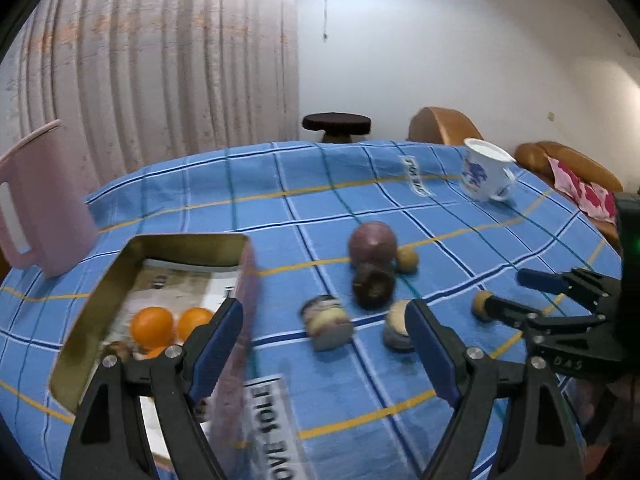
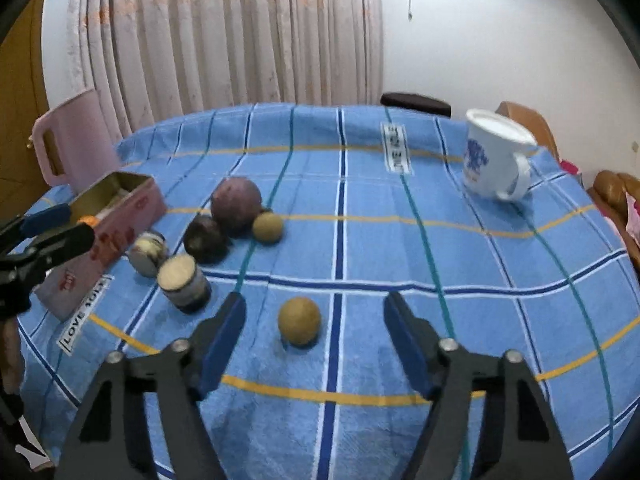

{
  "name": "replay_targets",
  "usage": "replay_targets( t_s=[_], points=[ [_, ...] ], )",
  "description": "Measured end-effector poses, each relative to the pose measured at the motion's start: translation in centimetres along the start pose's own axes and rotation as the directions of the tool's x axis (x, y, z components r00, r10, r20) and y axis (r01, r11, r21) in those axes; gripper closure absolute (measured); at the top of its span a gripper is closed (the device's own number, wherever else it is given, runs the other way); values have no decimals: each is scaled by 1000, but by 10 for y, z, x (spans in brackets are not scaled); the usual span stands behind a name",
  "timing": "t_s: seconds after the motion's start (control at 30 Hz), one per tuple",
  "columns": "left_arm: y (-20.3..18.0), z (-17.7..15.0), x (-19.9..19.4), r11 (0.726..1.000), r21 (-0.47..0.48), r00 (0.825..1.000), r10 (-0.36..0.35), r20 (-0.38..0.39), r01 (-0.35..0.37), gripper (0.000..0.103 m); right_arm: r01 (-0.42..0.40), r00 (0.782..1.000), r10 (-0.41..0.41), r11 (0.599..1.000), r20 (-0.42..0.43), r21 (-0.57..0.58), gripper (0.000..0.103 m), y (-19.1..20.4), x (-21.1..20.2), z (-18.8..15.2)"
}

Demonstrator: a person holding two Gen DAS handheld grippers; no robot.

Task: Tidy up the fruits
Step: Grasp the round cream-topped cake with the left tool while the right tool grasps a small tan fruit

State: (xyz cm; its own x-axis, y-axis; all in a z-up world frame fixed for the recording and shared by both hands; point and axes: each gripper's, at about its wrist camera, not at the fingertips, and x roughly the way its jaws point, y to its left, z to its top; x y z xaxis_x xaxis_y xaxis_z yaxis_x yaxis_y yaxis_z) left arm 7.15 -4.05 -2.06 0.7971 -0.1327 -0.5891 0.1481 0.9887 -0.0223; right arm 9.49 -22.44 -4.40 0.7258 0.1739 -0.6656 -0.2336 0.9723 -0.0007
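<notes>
An open gold-lined tin (image 1: 188, 240) holds two oranges (image 1: 153, 326). My left gripper (image 1: 323, 306) stands open right beside the tin, over two cut fruit pieces (image 1: 326, 322). Beyond them lie a large purple fruit (image 1: 372, 242), a dark round fruit (image 1: 373, 284) and a small brown one (image 1: 407, 258). My right gripper (image 2: 315, 300) is open around a second small brown fruit (image 2: 299, 320) on the cloth, with a gap on each side. The right wrist view also shows the tin (image 2: 120, 208), the purple fruit (image 2: 236, 204) and the left gripper (image 2: 72, 222) at its left edge.
The round table wears a blue checked cloth (image 2: 400, 248). A pink jug (image 1: 44, 208) stands behind the tin at the far left. A white printed mug (image 2: 492, 156) sits at the far right. A dark stool (image 1: 336, 124) and orange chairs (image 1: 444, 124) stand beyond the table.
</notes>
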Motion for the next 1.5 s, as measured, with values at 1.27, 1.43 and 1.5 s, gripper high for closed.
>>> replay_targets(
  t_s=[1.27, 1.43, 1.5],
  points=[
    [-49, -4, 59, 990, 72, 979, -111, -170, 125, 67, -13, 997, 14, 1000, -71, 11, 74, 0, 20, 1],
    [-51, -3, 46, 990, 91, 989, -99, -106, 108, 67, -27, 999, 27, 1000, -24, -3, 74, 2, 10, 0],
    [-50, -2, 43, 991, 86, 992, -94, -84, 101, 67, -34, 999, 34, 999, -3, -11, 74, 4, 6, 0]
  ],
)
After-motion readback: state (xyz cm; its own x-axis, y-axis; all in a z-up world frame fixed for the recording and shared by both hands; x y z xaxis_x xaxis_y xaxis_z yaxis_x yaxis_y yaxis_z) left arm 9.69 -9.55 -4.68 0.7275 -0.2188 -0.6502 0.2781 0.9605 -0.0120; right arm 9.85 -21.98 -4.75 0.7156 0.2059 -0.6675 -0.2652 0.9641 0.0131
